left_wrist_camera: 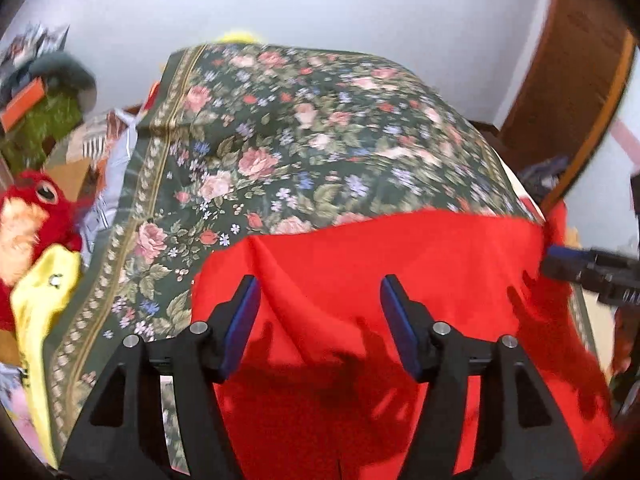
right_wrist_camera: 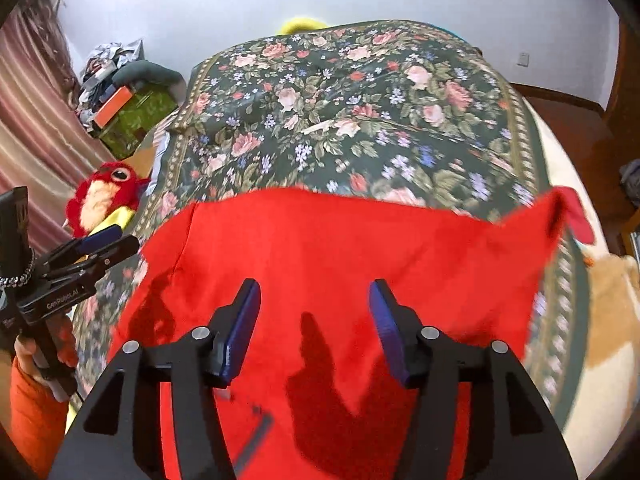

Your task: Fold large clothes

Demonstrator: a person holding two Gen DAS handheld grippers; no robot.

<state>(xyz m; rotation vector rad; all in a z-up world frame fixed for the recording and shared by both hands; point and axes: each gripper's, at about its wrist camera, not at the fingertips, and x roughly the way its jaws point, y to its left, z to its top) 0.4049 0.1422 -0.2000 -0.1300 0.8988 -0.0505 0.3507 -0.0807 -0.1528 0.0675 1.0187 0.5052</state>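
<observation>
While both hover over the red garment [left_wrist_camera: 360, 280], left claw [left_wrist_camera: 318, 300] and right claw [right_wrist_camera: 314, 304] gape empty.

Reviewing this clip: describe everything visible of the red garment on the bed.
The red garment is plain bright red cloth, smooth and thin-looking, spread over the near part of the floral bedspread. Its far edge runs roughly straight across; a crease or seam runs down its left part, and a small flap sticks out at the far right corner. A dark zipper-like strip shows near the bottom. Shadows of the grippers fall on it. The left gripper and right gripper hang open above it, neither gripping it.
</observation>
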